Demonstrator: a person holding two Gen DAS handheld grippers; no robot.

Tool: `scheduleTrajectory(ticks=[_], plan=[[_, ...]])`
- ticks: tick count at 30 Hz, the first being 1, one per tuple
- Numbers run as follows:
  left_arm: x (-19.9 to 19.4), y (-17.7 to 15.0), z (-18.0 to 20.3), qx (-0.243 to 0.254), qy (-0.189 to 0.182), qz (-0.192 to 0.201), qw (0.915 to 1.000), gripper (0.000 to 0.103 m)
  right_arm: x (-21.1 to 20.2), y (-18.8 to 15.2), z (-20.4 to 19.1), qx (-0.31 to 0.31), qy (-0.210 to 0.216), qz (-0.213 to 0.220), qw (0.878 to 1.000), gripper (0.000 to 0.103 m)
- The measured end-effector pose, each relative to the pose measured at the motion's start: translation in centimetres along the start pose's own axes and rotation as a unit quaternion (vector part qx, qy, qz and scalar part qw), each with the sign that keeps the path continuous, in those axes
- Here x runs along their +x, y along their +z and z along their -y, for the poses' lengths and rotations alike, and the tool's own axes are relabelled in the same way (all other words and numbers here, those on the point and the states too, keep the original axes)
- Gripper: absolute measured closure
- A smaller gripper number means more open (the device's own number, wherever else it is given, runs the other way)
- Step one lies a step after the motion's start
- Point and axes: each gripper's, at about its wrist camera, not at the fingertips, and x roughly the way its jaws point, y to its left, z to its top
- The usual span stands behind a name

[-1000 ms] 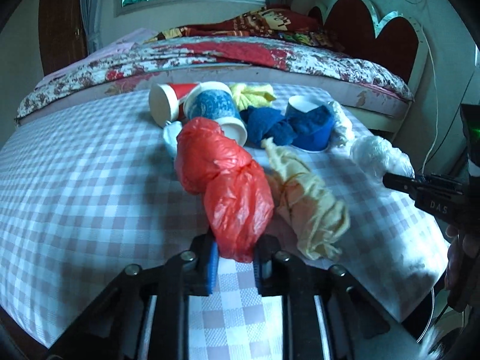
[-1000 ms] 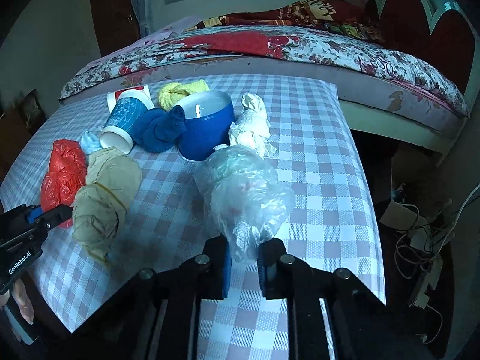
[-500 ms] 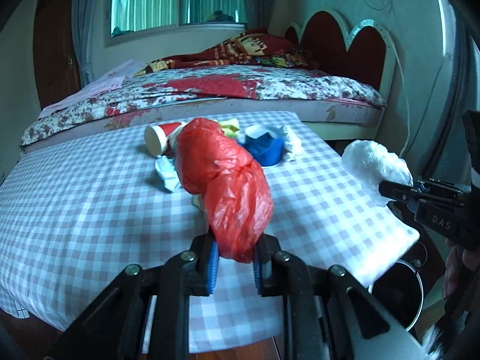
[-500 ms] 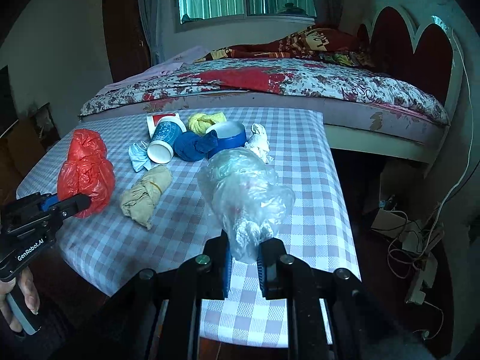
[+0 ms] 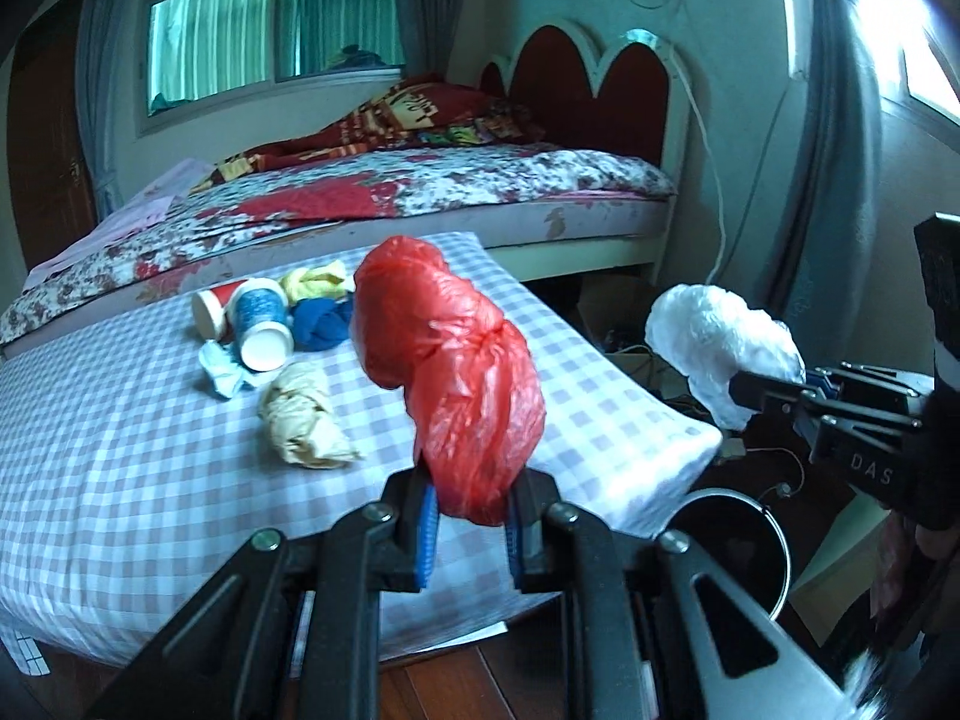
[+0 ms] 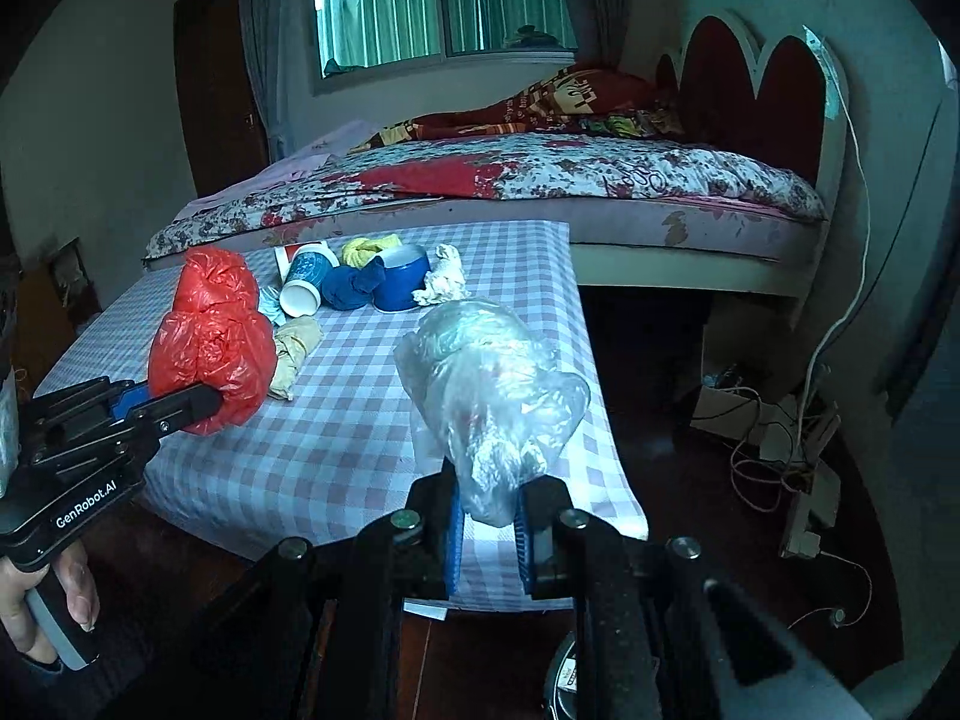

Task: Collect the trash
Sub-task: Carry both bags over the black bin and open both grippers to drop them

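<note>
Trash hangs in both grippers: the left gripper (image 5: 468,525) pinches a red plastic bag (image 5: 462,384), the right gripper (image 6: 487,531) a clear plastic bag (image 6: 492,396), both lifted off the checked tabletop (image 5: 120,450) near its front right corner (cups (image 5: 259,330) and rags remain near the far edge).

both grippers are built of matte black linkage arms joined by round silver screw heads. the left gripper (image 5: 468,531) is fitted with two black fingers lined with ribbed blue pads (image 5: 427,534); seen from the side, white "genrobot.ai" lettering is carried on its body, and a grey handle is found below, gripped by a hand (image 6: 42,606). the right gripper (image 6: 487,531) is made the same way, with blue pads (image 6: 454,534) inside black fingers, and "das" is printed in pale letters on its flank.
</note>
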Motion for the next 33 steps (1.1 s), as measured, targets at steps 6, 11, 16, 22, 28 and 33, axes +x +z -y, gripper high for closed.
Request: scheduleTrajectory(ticks=[6, 11, 16, 22, 28, 33], plan=[[-0.1, -0.4, 3.5, 0.024, -0.029, -0.005, 0.9993, 0.084, -2.4, -1.9, 2.7, 0.019, -0.017, 0.004, 1.0, 0.088], [0.6, -0.9, 6.5, 0.045, -0.055, -0.017, 0.9973, 0.084, -3.9, -3.7, 5.3, 0.033, -0.03, 0.001, 0.999, 0.088], [1.3, -1.9, 10.1, 0.071, -0.09, -0.035, 0.9928, 0.084, -4.8, -5.8, 8.1, 0.052, -0.047, -0.011, 0.997, 0.088], [2.7, -3.4, 14.0, 0.102, -0.14, -0.068, 0.9824, 0.084, -5.0, -8.9, 11.0, 0.064, -0.064, -0.038, 0.995, 0.088], [4.7, -4.9, 17.2, 0.13, -0.173, -0.102, 0.9709, 0.084, -4.2, -12.2, 13.9, 0.078, -0.069, -0.073, 0.992, 0.088], [6.5, -6.5, 19.2, 0.149, -0.187, -0.135, 0.9617, 0.084, -3.3, -14.3, 15.7, 0.084, -0.076, -0.102, 0.988, 0.088]])
